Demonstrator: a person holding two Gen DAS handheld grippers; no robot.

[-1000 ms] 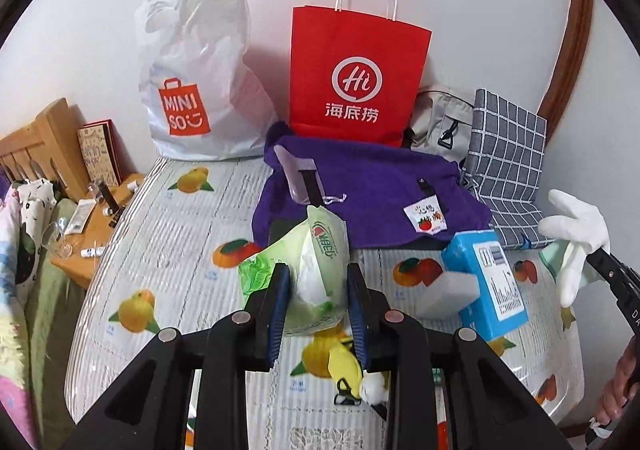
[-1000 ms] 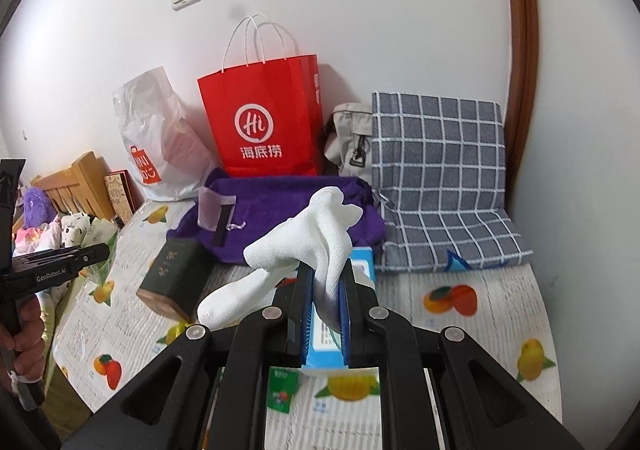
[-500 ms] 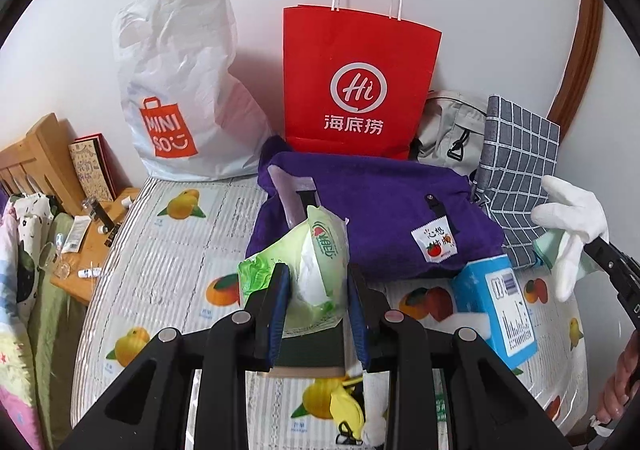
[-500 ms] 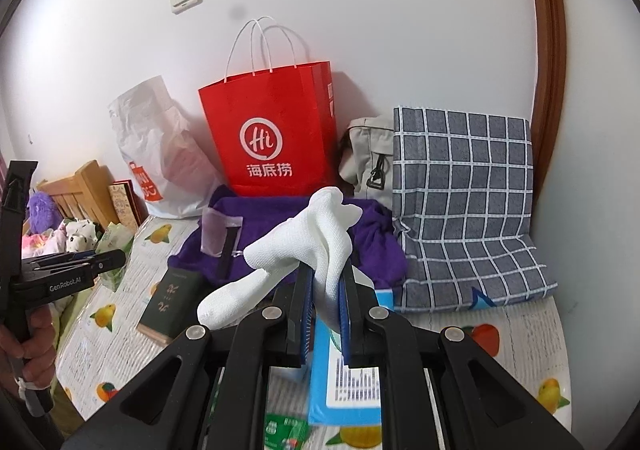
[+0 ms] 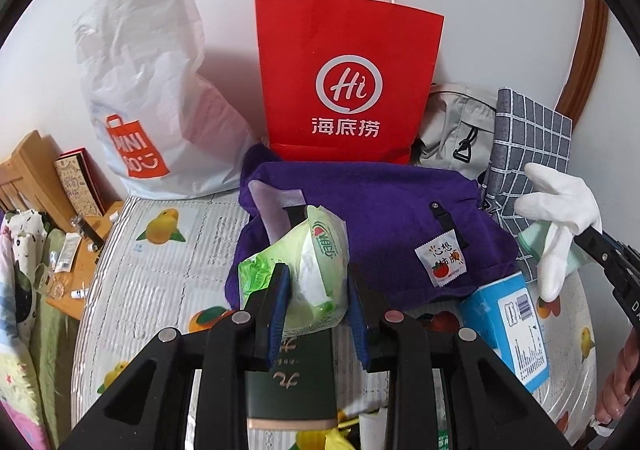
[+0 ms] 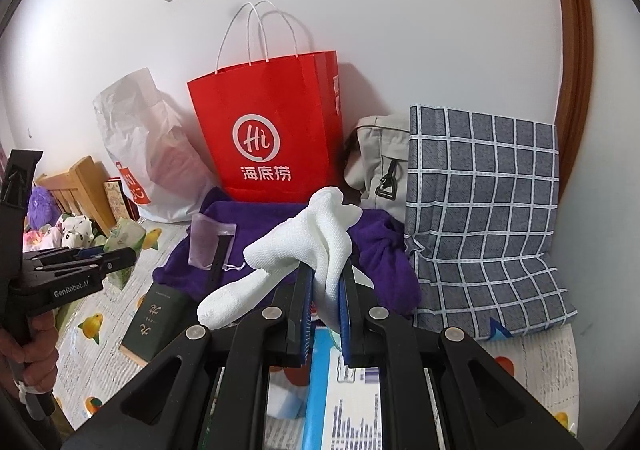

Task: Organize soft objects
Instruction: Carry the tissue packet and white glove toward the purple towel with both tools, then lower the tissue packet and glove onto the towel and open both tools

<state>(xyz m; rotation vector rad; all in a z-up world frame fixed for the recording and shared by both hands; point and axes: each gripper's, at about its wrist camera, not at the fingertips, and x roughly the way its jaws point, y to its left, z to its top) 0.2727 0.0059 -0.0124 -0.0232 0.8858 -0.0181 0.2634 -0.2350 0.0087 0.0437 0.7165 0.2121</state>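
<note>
Both grippers hold their loads, grip unchanged over the last second. Left gripper has its pads clamped narrow on the green tissue pack; right gripper is pinched almost fully closed on the white glove, which flops out left of the jaws. What has changed: both have carried forward across the bed toward the wall. In the left view the dark green box, a second ago ahead of the fingers, now sits under them, and the blue box has slid back to the lower right. In the right view that blue box now passes directly beneath the jaws. Beyond them, the purple bag fills much more of both views and lies just ahead of both loads. Its mouth isn't clearly visible from either camera, so I can't tell whether it's open enough to take anything. Behind it the red bag stands against the wall, the white plastic bag to its left, grey bag and checked cushion to the right. Read: transport phase, nothing released yet; the drop target looks like the purple or the red bag, and the red one needs a lift over its rim.
</note>
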